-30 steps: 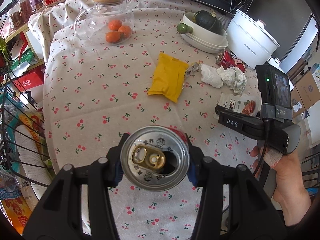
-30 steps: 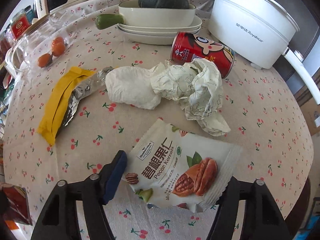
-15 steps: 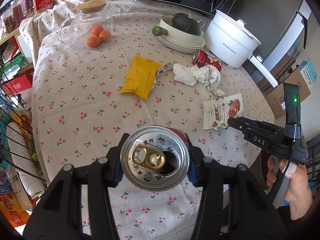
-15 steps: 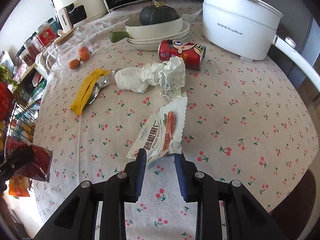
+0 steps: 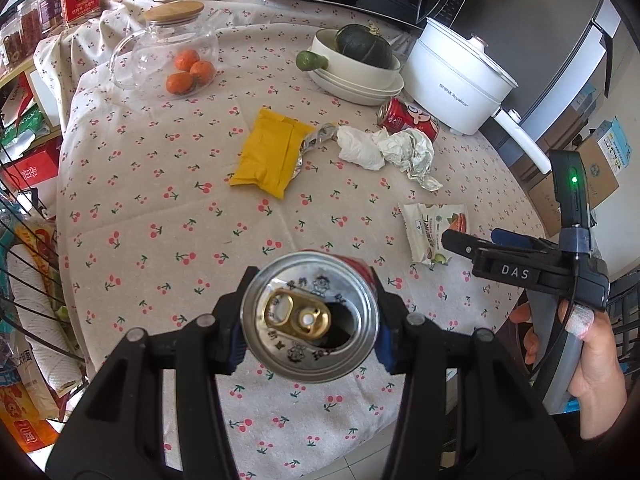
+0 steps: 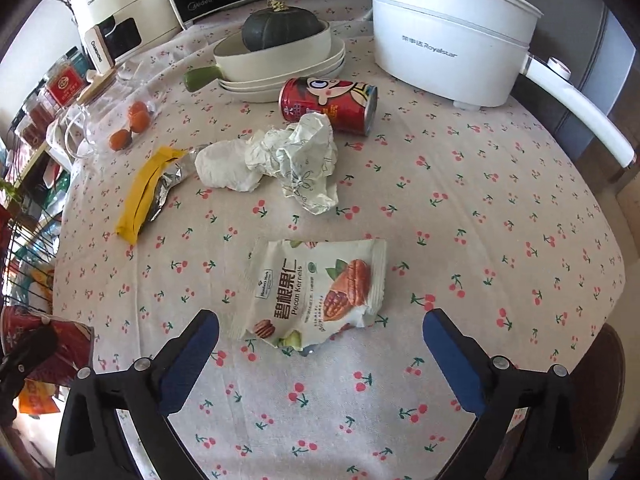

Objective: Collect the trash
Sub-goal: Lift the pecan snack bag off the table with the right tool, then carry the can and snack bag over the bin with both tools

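Left tool is clamped on an opened silver-topped red drink can, held clear above the near edge of the cherry-print cloth worktop. On my right tool the jaws are opening, standing wide with nothing pressed between them; the white pecan-kernel snack packet lies flat on the cloth just ahead of the blue pads, untouched.

By my reckoning the job is barely started: one can is in hand, and no bin shows in either view, so I cannot tell where it goes. Left on the worktop, beyond the packet, are a crumpled white tissue touching a wad of printed paper wrap, a red cartoon-printed can lying on its side just behind the wad, and off to the left of the right tool a yellow foil-lined snack bag.

As for containers, the clear glass jug with a wooden lid holds three small oranges. A dark green squash sits in a cream green-handled pan on stacked plates. I cannot see inside the lidded white electric pot.
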`<state>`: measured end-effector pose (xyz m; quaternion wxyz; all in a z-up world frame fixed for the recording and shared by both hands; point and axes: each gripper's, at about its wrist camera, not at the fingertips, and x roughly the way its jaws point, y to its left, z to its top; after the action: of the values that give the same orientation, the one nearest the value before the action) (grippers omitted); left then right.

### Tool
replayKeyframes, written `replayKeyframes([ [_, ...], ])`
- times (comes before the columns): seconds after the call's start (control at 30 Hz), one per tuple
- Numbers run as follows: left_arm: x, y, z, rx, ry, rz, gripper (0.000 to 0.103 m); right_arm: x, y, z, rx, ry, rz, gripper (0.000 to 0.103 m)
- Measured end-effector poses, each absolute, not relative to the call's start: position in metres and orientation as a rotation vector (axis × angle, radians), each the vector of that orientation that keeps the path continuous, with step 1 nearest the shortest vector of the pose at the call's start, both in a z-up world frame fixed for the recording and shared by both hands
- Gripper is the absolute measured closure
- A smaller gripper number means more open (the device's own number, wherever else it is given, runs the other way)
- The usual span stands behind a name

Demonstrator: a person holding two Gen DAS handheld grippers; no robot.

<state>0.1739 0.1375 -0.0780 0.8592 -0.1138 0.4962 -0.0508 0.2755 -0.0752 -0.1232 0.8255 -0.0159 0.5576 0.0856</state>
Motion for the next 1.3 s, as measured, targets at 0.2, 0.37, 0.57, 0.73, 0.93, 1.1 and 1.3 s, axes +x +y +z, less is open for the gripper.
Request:
replayKeyframes([
  [0.2, 0.176, 0.144, -0.082, -0.249, 1.055, -0.097, 0.051, 0.295, -0.035, -0.151, -0.187, 1.209, 0.131, 0.000],
  [0.37, 0.178, 0.142, -0.083, -0.244, 1.058, -0.102, 0.051, 0.303, -0.032, -0.168, -0.221, 1.228, 0.095, 0.000],
  [0.57, 0.178, 0.136, -0.083, -0.229, 1.059, -0.109, 0.051, 0.298, -0.053, -0.162, -0.196, 1.211, 0.121, 0.031],
  [0.73, 0.176, 0.127, -0.081, -0.210, 1.057, -0.121, 0.051, 0.284, -0.078, -0.144, -0.171, 1.190, 0.190, 0.062],
  [0.93, 0.174, 0.114, -0.079, -0.184, 1.051, -0.134, 0.051, 0.262, -0.103, -0.120, -0.157, 1.155, 0.240, 0.086],
  [1.1, 0.175, 0.103, -0.078, -0.166, 1.046, -0.145, 0.051, 0.253, -0.129, -0.101, -0.055, 1.114, 0.265, 0.088],
  [1.3, 0.174, 0.088, -0.074, -0.167, 1.031, -0.173, 0.051, 0.234, -0.153, -0.090, 0.019, 1.088, 0.297, 0.088],
])
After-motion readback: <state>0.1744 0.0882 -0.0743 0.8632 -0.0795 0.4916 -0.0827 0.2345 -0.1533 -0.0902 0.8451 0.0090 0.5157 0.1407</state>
